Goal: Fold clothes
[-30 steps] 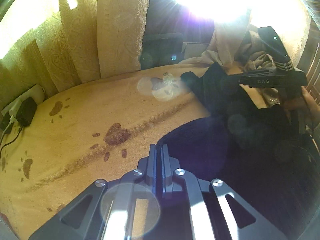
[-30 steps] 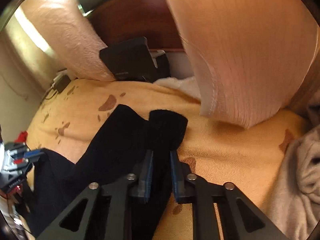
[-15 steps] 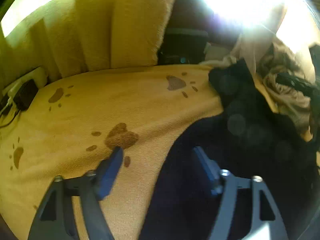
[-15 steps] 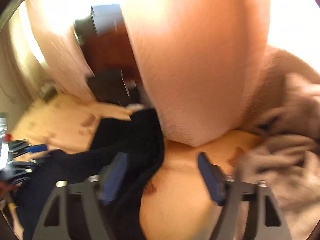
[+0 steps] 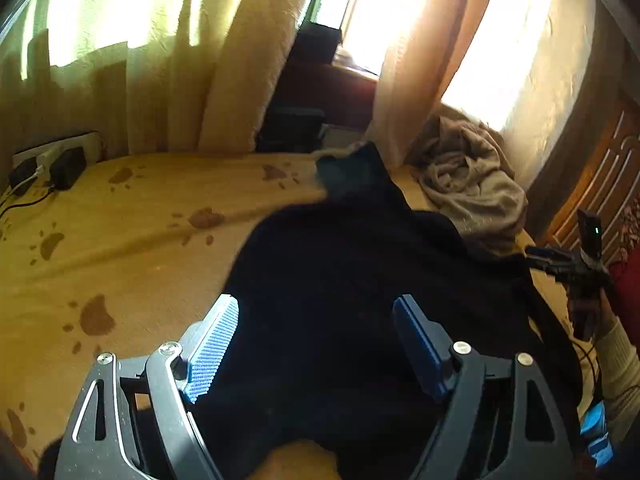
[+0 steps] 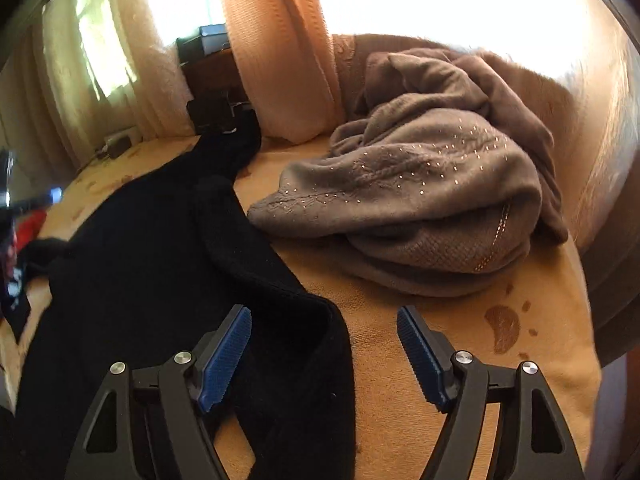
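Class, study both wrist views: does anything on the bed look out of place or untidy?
Yes: the grey-brown garment lies crumpled in a heap beside the spread black garment, not yet folded.

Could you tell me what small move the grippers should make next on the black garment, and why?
Probably lower the right gripper onto the black garment's near edge and close. Both it and the left gripper are open and hold nothing, and the garment lies spread on the yellow blanket, its edge between the right fingers.
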`<state>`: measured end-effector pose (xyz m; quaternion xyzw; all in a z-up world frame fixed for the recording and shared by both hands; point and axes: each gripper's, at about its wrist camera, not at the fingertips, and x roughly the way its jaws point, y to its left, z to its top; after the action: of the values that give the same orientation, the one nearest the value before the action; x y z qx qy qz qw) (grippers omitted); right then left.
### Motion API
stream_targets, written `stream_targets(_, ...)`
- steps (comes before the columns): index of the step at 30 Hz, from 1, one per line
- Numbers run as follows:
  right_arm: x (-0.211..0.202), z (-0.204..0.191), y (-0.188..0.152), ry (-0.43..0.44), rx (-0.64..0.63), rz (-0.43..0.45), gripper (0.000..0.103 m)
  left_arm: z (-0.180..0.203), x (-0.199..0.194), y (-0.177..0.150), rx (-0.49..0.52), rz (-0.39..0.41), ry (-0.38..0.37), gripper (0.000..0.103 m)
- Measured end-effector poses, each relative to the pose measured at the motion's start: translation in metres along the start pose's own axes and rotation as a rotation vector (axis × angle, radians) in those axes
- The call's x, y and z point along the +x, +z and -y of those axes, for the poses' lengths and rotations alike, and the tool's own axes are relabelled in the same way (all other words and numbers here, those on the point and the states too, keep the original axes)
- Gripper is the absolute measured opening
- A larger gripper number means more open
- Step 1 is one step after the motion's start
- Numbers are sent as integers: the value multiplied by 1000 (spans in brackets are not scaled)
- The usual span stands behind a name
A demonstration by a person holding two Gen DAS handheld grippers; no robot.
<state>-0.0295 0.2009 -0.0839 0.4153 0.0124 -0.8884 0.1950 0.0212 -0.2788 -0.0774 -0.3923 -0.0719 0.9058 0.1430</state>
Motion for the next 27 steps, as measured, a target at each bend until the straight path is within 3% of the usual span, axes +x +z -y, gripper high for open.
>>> stream_targets(4, 18, -22, 9, 62, -45, -3, 77, 12, 20, -22, -18, -50, -21, 83)
stream_targets(7, 48, -45, 15, 23, -149, -79, 77, 11, 28, -31, -68, -76, -17, 83)
stream_targets(8, 60, -51, 14, -22, -168, -111, 70, 9, 30, -34, -85, -82, -16, 83)
stream_targets(9, 69, -53, 12, -51, -172, -137, 53, 7, 30, -36, -97, -80, -21, 83)
stream_targets(10, 68, -50, 13, -78, -161, -123, 47, 4, 29, -37, -104, -71, -34, 83)
stream_targets(11, 63, -46, 14, -108, -147, -96, 21, 1, 29, -38, -108, -67, -44, 83)
stream_targets(12, 59, -42, 15, -138, -132, -69, 16, -1, 30, -38, -106, -69, -49, 83)
stream_targets(15, 54, -6, 16, -180, -18, -58, 16, 1, 31, -40, -63, -70, -43, 83)
stream_targets(19, 48, 3, 11, -156, -6, -54, 18, 2, 28, -45, -54, -56, -53, 83)
stream_targets(23, 25, -7, 4, -198, -45, -21, 43, -7, 13, -50, -155, -74, -112, 83)
stream_targets(24, 10, -11, -1, -178, -43, 15, 53, -8, 4, -55, -168, -73, -134, 83)
stream_targets(27, -44, -24, -24, -74, -19, 122, 66, -7, -25, -73, -188, -75, -188, 86)
